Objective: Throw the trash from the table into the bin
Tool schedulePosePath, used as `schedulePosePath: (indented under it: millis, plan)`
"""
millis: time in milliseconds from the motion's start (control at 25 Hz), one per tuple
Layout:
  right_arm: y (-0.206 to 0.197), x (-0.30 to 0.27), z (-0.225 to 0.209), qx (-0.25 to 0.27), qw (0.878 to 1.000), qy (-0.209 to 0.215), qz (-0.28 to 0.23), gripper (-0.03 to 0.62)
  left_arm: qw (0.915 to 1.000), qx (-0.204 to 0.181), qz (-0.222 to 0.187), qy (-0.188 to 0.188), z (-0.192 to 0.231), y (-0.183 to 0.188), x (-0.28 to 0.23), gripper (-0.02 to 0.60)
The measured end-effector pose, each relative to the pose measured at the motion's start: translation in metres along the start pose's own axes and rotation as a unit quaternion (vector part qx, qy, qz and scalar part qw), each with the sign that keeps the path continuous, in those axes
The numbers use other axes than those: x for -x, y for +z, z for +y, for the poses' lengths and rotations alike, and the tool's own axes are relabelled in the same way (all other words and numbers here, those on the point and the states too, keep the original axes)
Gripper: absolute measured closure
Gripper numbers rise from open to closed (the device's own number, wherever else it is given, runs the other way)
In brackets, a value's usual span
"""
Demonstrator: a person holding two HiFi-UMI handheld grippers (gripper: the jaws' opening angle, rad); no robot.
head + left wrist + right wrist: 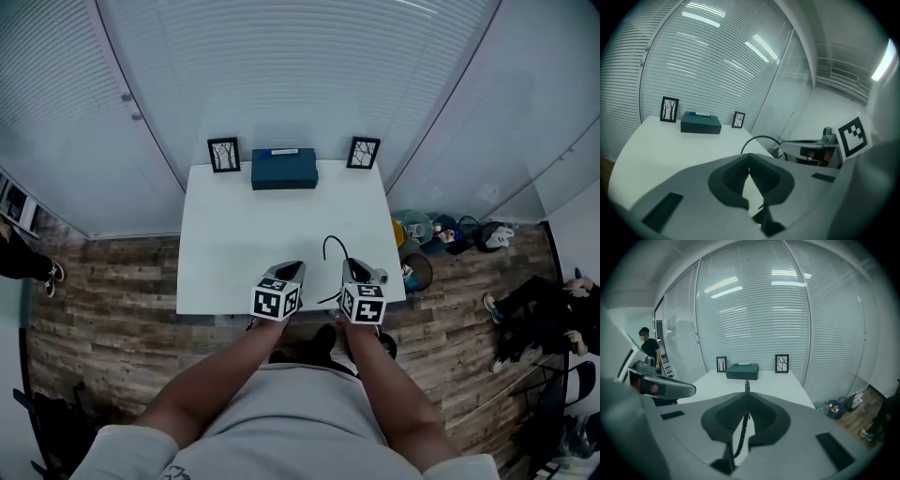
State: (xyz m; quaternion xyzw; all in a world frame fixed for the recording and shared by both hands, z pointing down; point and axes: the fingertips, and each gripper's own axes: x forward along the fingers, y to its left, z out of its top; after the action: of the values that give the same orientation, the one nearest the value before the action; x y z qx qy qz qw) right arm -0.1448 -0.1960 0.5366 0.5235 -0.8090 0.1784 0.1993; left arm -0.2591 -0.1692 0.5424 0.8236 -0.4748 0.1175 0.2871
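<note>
Both tongs sit low over the near edge of the white table (234, 225). The left gripper (289, 273) is clenched. In its own view the left gripper (749, 158) has its jaw tips pressed together with nothing between them, only bare tabletop showing through the gap behind.

On the right there is a catch. The right gripper (354, 272) is clamped on the black cable (330, 246). From the right gripper view, the right gripper (746, 394) has that cable (739, 434) running straight up the seam of its jaws, with a short end poking out past the tips. The rest of the cable arcs in a loop over the table just to the far left of the gripper, and it shows from the left gripper view too (757, 138).

The bin (421, 273), round and dark, sits on the wooden floor just off the table's near right corner, beside a cluster of coloured items (441, 230).

At the far edge a dark teal box (284, 168) lies between two small picture frames, one to its left (223, 154) and one to its right (364, 152), all well apart from the grippers.
</note>
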Motion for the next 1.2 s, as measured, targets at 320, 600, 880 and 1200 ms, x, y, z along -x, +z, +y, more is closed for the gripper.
schedulePosePath:
  millis: [320, 600, 880, 1200]
  plan:
    - [-0.012, 0.042, 0.003, -0.015, 0.999, -0.030, -0.007, 0.566, 0.9994, -0.010, 0.011, -0.032, -0.026, -0.011, 0.013, 0.584]
    - [-0.045, 0.076, -0.027, -0.044, 0.996, -0.072, 0.002, 0.566, 0.9961, -0.028, 0.043, -0.072, -0.066, -0.041, -0.002, 0.584]
    - [-0.087, 0.126, -0.092, -0.091, 0.988, -0.121, 0.006, 0.566, 0.9878, -0.055, 0.081, -0.121, -0.140, -0.068, -0.039, 0.584]
    - [-0.140, 0.188, -0.169, -0.125, 0.980, -0.152, 0.009, 0.566, 0.9779, -0.107, 0.105, -0.146, -0.226, -0.095, -0.083, 0.584]
